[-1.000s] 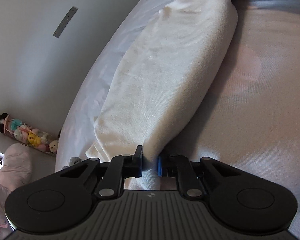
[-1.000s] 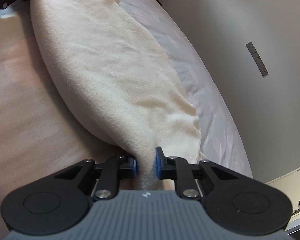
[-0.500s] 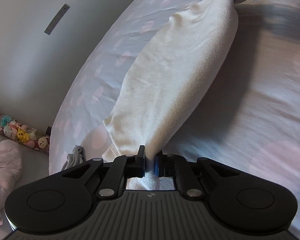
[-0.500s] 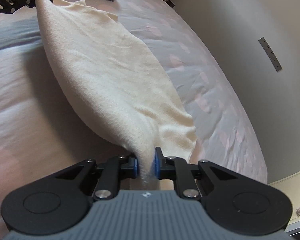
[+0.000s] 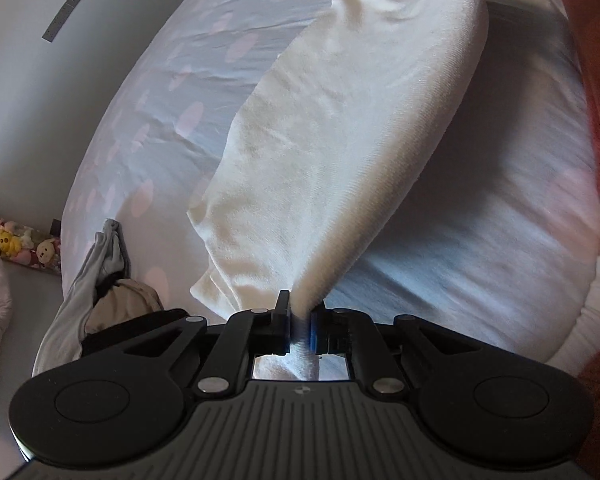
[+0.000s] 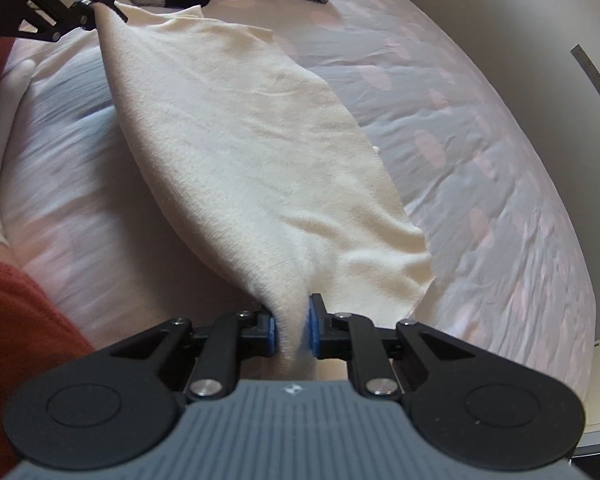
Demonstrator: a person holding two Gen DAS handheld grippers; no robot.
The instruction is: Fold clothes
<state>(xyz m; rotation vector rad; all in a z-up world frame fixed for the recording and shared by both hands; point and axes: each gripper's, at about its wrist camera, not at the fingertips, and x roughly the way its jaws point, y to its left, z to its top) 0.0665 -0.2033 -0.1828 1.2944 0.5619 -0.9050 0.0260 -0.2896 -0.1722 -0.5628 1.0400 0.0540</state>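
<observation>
Both jaws pinched on cream cloth [image 5: 340,140]

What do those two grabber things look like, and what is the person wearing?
Each gripper, left and right, is black, with two thin link arms, silver rivets, round discs on both sides and blue pads on the fingertips. Behind sits a ribbed grey body with a small round logo. The person wears something fuzzy and rust-orange.

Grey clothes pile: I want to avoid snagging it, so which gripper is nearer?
Left. The left gripper sits beside the grey clothes pile; the right gripper holds the far end of the cream cloth, farther off.
</observation>
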